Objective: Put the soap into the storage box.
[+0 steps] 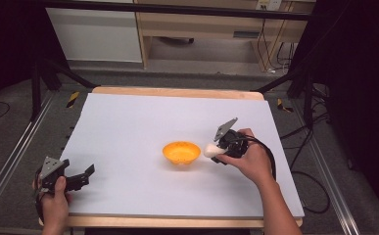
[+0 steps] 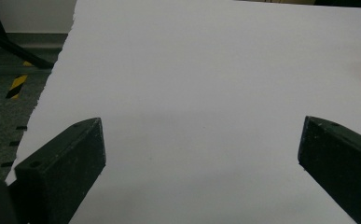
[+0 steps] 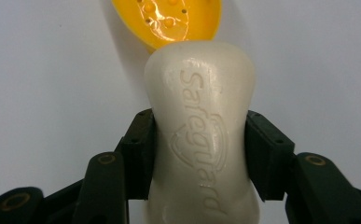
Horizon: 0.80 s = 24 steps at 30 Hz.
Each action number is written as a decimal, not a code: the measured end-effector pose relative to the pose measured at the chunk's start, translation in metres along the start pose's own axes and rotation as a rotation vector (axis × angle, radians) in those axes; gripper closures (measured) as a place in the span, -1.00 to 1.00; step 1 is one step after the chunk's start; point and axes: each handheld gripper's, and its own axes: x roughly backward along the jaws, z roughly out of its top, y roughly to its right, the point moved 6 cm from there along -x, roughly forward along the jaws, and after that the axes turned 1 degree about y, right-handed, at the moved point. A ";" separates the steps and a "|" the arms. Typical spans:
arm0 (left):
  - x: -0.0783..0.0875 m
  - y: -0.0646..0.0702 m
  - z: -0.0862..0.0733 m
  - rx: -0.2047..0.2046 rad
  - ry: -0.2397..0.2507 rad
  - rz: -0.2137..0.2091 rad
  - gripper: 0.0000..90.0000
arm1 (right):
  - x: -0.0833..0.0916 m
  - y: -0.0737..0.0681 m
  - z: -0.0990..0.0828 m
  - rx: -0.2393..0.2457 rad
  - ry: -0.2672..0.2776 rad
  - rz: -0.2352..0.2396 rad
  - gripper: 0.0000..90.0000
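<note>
Now the right gripper pinches the soap bar across its waist, slick but solid, at three o'clock of the yellow dish, while the left gripper idles open.

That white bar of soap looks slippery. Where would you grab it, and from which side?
Across its narrow waist, as the right gripper does: the soap bar pinches in at the middle, so the fingers sit in the hollows on its two long edges and the wider ends stop it sliding out. Come from one end, along its length, leaving the other end free toward the orange dish.
</note>
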 end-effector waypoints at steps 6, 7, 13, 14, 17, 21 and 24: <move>0.000 0.000 0.000 0.002 0.000 -0.001 -1.00 | 0.001 0.000 0.014 0.010 0.010 0.001 0.10; 0.000 0.000 0.000 0.002 0.000 -0.001 -0.99 | 0.001 0.000 0.014 0.010 0.010 0.001 0.10; 0.000 0.000 0.000 0.002 0.001 -0.001 -1.00 | -0.003 -0.001 0.028 0.036 0.010 0.009 0.10; 0.000 0.000 0.000 0.002 0.001 -0.001 -1.00 | -0.003 -0.001 0.028 0.036 0.010 0.009 0.10; 0.000 0.000 0.000 0.007 0.002 -0.002 -0.99 | -0.006 -0.003 0.036 0.043 0.010 0.017 0.10; 0.000 0.000 0.000 0.006 0.003 -0.002 -1.00 | -0.009 -0.005 0.043 0.052 0.017 0.022 0.10; 0.000 0.000 0.000 0.006 0.003 -0.003 -0.99 | -0.011 -0.006 0.049 0.063 0.019 0.028 0.10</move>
